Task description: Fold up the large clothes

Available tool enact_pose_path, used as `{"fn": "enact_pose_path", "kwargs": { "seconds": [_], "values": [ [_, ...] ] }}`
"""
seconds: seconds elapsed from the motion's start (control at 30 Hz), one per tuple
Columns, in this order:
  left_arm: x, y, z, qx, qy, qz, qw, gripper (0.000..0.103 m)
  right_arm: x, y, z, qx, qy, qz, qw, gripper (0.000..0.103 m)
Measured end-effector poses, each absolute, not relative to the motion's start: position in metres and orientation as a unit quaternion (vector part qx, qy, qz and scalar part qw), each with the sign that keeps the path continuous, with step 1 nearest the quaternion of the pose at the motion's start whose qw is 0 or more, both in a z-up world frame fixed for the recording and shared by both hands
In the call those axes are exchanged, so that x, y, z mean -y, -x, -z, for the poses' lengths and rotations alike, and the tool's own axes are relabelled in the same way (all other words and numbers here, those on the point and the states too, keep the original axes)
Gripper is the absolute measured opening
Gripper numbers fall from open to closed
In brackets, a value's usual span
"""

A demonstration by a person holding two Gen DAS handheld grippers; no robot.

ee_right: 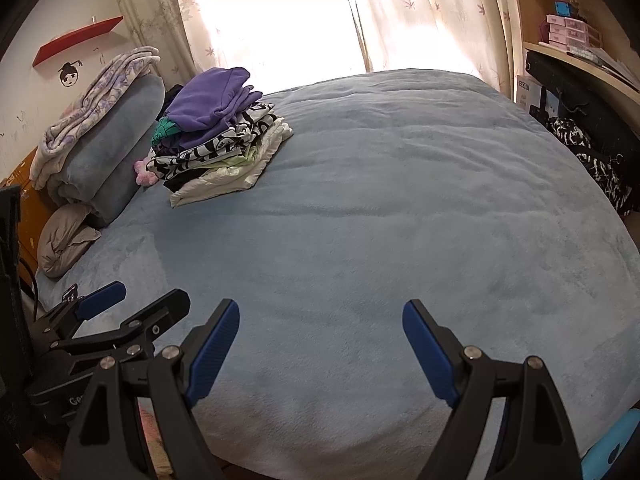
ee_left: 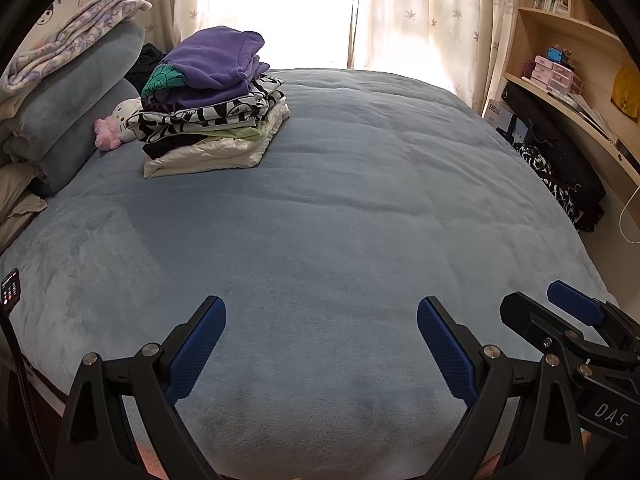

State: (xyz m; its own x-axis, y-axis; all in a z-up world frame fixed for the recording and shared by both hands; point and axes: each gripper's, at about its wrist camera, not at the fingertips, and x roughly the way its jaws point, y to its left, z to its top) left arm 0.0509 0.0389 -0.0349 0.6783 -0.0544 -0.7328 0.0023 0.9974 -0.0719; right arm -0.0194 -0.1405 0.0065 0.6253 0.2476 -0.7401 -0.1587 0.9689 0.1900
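Observation:
A stack of folded clothes (ee_left: 212, 108), purple on top, then black-and-white and white pieces, sits at the far left of the blue bed cover (ee_left: 340, 220). It also shows in the right wrist view (ee_right: 224, 140). My left gripper (ee_left: 322, 312) is open and empty over the bed's near edge. My right gripper (ee_right: 320, 314) is open and empty beside it. Each gripper shows in the other's view, the right one (ee_left: 560, 312) and the left one (ee_right: 136, 300). The bed cover (ee_right: 400, 220) has no garment spread on it.
Rolled blankets and pillows (ee_left: 68, 96) lie along the left headboard side with a pink plush toy (ee_left: 116, 124). A wooden shelf and desk (ee_left: 568, 80) stand on the right, dark clothes (ee_left: 560, 176) hanging beside the bed. Curtains (ee_left: 420, 12) cover the bright window behind.

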Motion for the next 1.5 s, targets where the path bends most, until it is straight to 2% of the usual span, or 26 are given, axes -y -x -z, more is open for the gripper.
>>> {"fn": "enact_pose_path", "kwargs": {
  "seconds": [1.5],
  "values": [
    [-0.0403, -0.0512, 0.0308, -0.402, 0.027, 0.007, 0.915, 0.096, 0.1457, 0.018, -0.0074, -0.42, -0.053, -0.113, 0.899, 0.084]
  ]
}}
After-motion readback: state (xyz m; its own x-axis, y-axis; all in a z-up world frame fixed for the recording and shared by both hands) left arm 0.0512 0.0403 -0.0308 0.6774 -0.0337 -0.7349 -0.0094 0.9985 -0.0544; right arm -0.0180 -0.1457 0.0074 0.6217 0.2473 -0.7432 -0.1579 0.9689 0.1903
